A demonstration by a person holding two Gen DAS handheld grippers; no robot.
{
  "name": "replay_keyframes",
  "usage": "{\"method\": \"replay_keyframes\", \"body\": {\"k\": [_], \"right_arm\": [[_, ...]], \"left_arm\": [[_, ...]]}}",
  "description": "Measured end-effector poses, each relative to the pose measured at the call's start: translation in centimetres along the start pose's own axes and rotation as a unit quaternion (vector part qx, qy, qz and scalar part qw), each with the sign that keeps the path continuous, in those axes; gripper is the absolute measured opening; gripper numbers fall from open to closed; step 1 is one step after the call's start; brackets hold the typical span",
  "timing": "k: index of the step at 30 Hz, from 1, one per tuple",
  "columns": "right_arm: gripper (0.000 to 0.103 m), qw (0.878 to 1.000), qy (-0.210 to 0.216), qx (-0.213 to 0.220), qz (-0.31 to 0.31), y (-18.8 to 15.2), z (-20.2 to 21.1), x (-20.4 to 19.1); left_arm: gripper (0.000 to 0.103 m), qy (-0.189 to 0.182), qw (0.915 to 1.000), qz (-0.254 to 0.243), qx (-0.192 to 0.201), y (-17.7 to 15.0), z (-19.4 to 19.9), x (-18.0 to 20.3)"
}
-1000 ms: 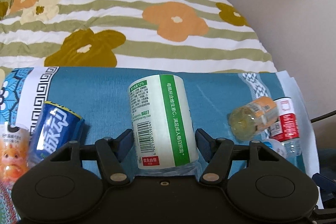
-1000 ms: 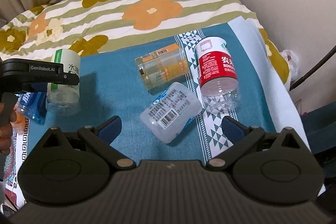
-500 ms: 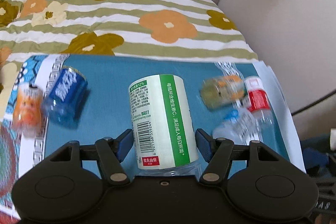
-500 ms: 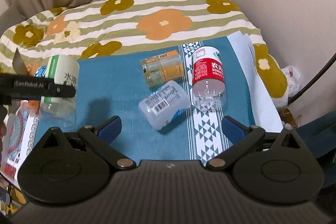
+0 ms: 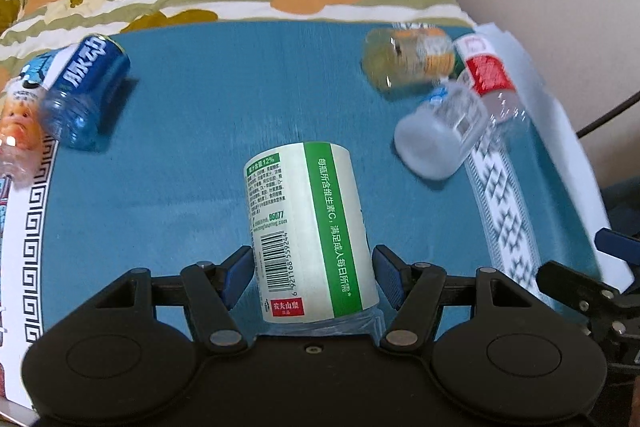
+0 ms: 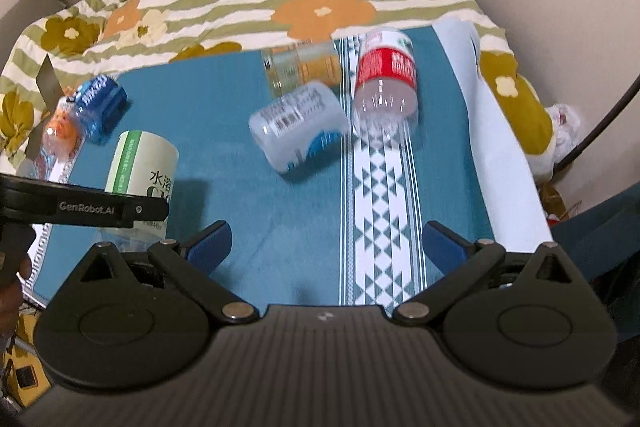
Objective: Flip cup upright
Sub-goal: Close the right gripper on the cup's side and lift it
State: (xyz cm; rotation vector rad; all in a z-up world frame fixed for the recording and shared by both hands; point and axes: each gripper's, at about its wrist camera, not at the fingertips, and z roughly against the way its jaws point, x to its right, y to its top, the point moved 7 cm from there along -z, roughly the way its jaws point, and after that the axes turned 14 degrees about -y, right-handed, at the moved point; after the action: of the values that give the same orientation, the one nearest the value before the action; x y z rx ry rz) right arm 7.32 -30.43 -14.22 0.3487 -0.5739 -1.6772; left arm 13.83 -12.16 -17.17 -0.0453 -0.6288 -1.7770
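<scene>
My left gripper (image 5: 312, 277) is shut on a cut-bottle cup with a white and green label (image 5: 306, 227), held above the blue cloth (image 5: 192, 155). The same cup (image 6: 142, 173) and the left gripper's side show in the right wrist view, at the left. My right gripper (image 6: 326, 243) is open and empty, above the cloth's near part. Several other cut-bottle cups lie on their sides: a clear one (image 6: 298, 129), a red-labelled one (image 6: 386, 81), a yellow-orange one (image 6: 302, 67), a blue one (image 6: 100, 103) and an orange one (image 6: 60, 131).
The blue cloth (image 6: 248, 211) with a white patterned band lies on a bed with a striped flowered cover (image 6: 320, 3). A wall stands at the right. A dark cable (image 6: 600, 131) hangs past the bed's right edge.
My left gripper has lifted the green-labelled cup and pulled back, so more of the cloth and the other cups show. My right gripper has also drawn back and up.
</scene>
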Motion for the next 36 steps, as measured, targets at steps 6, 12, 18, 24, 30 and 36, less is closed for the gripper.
{"method": "replay_keyframes", "body": {"k": [6,12,18,24,30,36], "right_arm": [[0.103,1.0,-0.002,-0.009,-0.001,-1.4,-0.6,0.4],[0.103,1.0,-0.003,-0.01,-0.005,-1.9,-0.4,1.1],[0.103,1.0,-0.003,-0.007,-0.006,-1.9,-0.1,1.4],[0.103,1.0,-0.001,0.004,-0.001,-1.7,0.9,1.6],[0.103,1.0,0.011,0.013,0.011,-0.7,2.6,1.6],[0.103,0.999,0.034,0.02,0.036,1.7,4.1,-0.3]], "left_arm": [[0.069,0.011,0.9999,-0.001,-0.005,-0.4,-1.5,-0.2],[0.084,0.024,0.9996,-0.011,-0.007,-0.6,-1.7,0.2],[0.095,0.038,0.9991,-0.02,-0.001,-0.6,-1.3,0.6],[0.096,0.03,0.9995,-0.003,0.011,-1.1,0.0,1.2],[0.098,0.04,0.999,0.005,0.018,-2.4,3.0,2.4],[0.103,0.04,0.9984,0.02,0.035,-3.9,6.4,2.1]]}}
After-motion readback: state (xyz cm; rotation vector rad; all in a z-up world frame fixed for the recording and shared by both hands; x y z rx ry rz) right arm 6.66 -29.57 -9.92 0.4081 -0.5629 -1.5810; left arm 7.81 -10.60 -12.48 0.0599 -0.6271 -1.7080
